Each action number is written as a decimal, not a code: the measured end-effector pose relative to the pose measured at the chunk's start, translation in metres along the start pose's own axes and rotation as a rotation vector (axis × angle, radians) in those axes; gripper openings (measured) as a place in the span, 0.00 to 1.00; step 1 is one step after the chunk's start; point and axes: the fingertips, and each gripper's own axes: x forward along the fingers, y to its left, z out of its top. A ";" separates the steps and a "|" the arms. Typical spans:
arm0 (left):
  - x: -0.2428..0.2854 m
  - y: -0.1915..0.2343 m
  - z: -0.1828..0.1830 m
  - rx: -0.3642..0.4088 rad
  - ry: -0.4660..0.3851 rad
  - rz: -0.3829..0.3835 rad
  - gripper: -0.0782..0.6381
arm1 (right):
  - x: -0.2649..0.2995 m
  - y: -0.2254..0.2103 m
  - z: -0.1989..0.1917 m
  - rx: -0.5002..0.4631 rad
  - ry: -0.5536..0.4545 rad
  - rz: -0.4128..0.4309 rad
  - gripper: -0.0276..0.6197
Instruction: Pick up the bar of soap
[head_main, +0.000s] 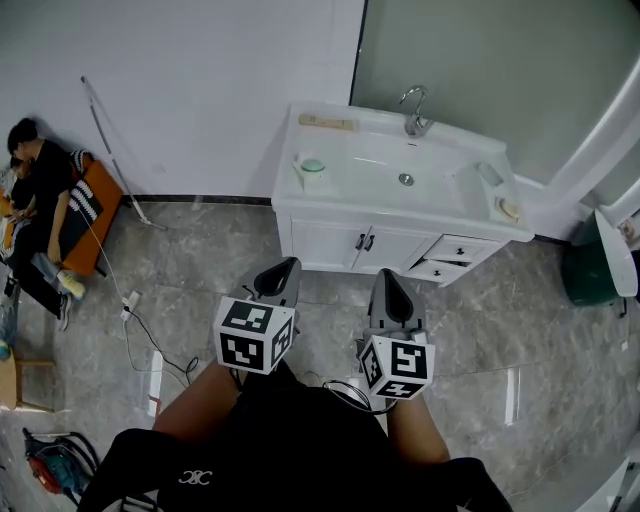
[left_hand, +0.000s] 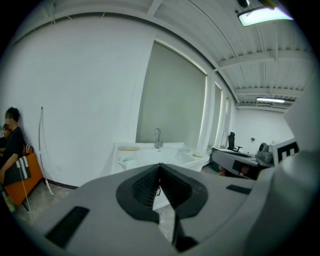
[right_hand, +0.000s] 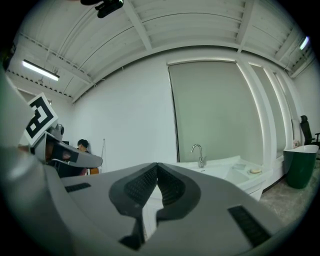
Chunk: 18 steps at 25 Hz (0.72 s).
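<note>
The bar of soap (head_main: 509, 209) is a small pale yellow piece lying at the right end of the white sink counter (head_main: 340, 196). It also shows in the right gripper view as the soap (right_hand: 255, 171) and, faintly, in the left gripper view as the soap (left_hand: 198, 155). Both grippers hang over the floor well short of the cabinet. My left gripper (head_main: 285, 268) (left_hand: 160, 165) is shut with nothing in it. Beside it, my right gripper (head_main: 385, 275) (right_hand: 157, 165) is likewise shut and holds nothing.
A faucet (head_main: 415, 108) stands behind the basin and a cup (head_main: 312, 168) sits at the counter's left. The cabinet has doors and drawers (head_main: 455, 250). A dark green tub (head_main: 590, 265) stands to the right. A person (head_main: 40, 200) sits at the far left; cables (head_main: 150, 340) lie on the floor.
</note>
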 end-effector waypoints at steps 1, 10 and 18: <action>0.002 0.001 0.000 -0.003 0.000 0.003 0.12 | 0.002 0.000 -0.001 0.000 0.002 0.003 0.05; 0.026 0.026 0.001 -0.043 0.005 0.038 0.12 | 0.033 -0.006 -0.004 -0.020 0.008 0.017 0.05; 0.053 0.050 0.004 -0.082 0.017 0.042 0.12 | 0.066 -0.006 -0.005 -0.032 0.018 0.028 0.05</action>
